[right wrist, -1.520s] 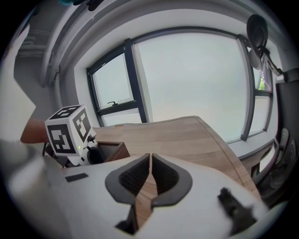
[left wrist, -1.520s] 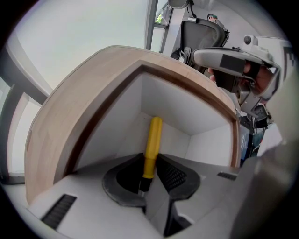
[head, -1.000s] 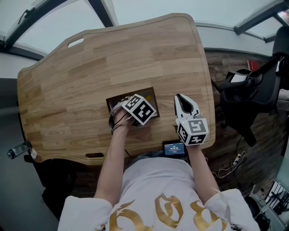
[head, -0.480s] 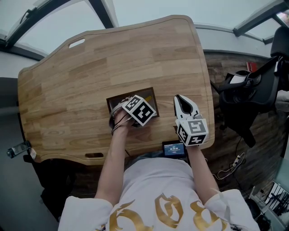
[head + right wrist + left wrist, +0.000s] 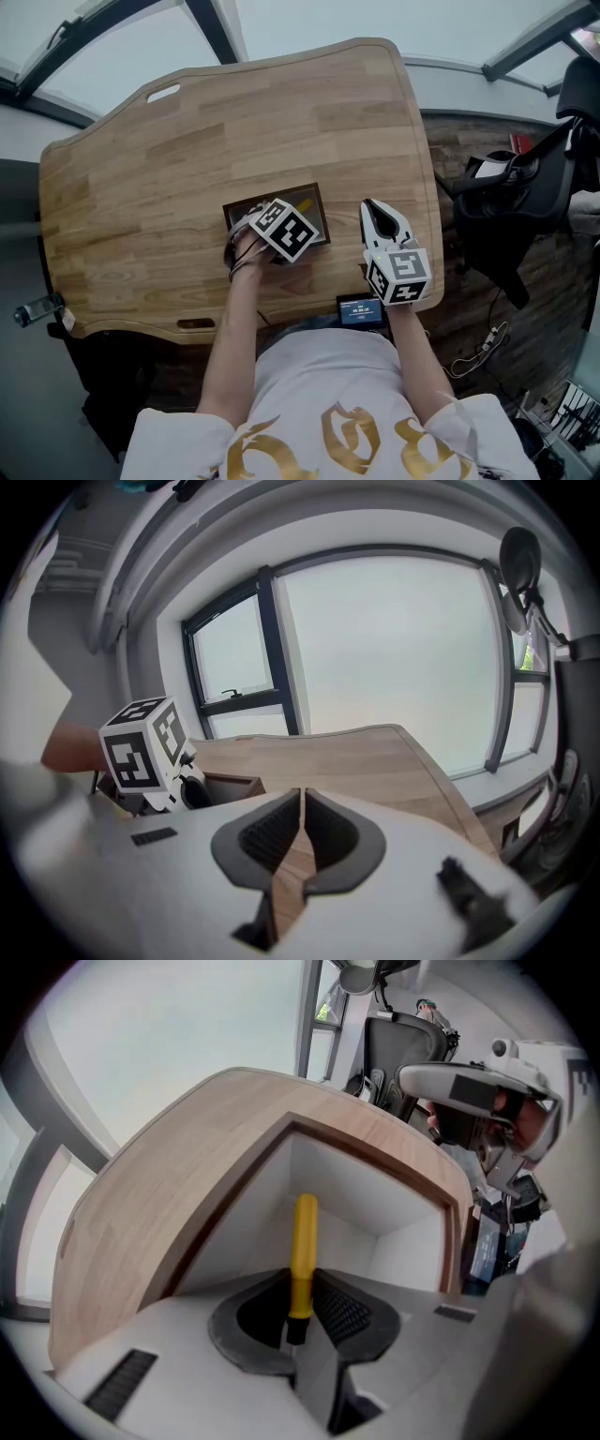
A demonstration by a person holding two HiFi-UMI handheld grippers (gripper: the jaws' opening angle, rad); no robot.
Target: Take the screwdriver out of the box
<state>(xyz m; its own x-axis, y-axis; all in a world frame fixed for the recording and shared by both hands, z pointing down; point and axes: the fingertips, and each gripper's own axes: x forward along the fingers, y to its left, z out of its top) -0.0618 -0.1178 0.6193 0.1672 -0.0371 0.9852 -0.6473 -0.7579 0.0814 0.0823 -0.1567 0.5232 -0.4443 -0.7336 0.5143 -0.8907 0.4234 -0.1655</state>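
A small open box (image 5: 231,212) with brown rims and white inner walls (image 5: 394,1206) sits on the wooden table (image 5: 281,112), near its front edge. My left gripper (image 5: 302,1312) points straight down into it, shut on the yellow handle of the screwdriver (image 5: 304,1241). The handle reaches from the pads toward the box's far wall. In the head view the marker cube covers the left gripper (image 5: 286,228), and a bit of the yellow screwdriver (image 5: 305,204) shows beside it. My right gripper (image 5: 372,204) hovers to the right of the box, shut on nothing (image 5: 302,803).
A small device with a lit screen (image 5: 361,309) lies at the table's front edge, under the right hand. A black chair (image 5: 525,197) stands off the table's right side. A slot (image 5: 161,91) is cut into the table's far left corner.
A bit of the yellow handle now shows past the left gripper's cube in the head view. Both grippers keep their places.
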